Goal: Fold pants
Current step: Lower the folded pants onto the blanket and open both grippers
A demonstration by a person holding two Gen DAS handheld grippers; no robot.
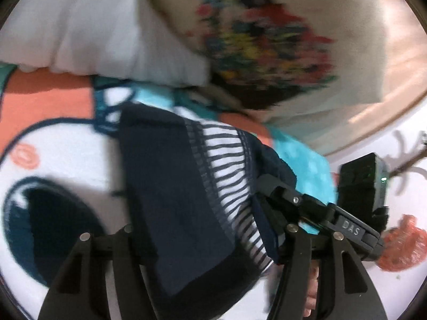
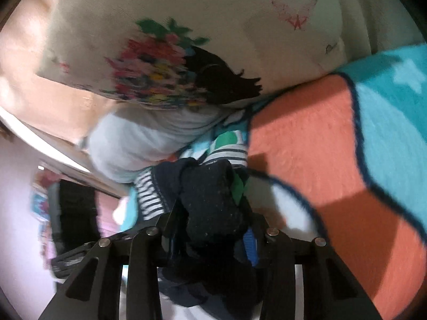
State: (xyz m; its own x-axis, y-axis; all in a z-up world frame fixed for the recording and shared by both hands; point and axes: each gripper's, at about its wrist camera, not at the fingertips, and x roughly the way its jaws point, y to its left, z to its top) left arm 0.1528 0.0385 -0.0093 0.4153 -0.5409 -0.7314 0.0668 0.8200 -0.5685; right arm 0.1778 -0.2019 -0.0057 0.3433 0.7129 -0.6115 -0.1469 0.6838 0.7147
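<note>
The pants (image 1: 170,186) are dark navy with a white-and-navy striped waistband panel (image 1: 232,176). In the left wrist view they hang in a long fold between my left gripper's (image 1: 208,240) jaws, which are closed on the fabric. The right gripper (image 1: 283,194) shows there too, clamped on the pants' right edge. In the right wrist view my right gripper (image 2: 213,229) is shut on a bunched wad of the navy pants (image 2: 210,200), with the striped band (image 2: 152,197) to its left. Both views are motion-blurred.
A cartoon blanket (image 2: 307,146) in orange, teal and white covers the bed (image 1: 66,154). A floral cushion (image 1: 267,42) and a white pillow (image 1: 93,26) lie behind the pants. The floral cushion (image 2: 160,74) and white pillow (image 2: 138,138) also show in the right wrist view.
</note>
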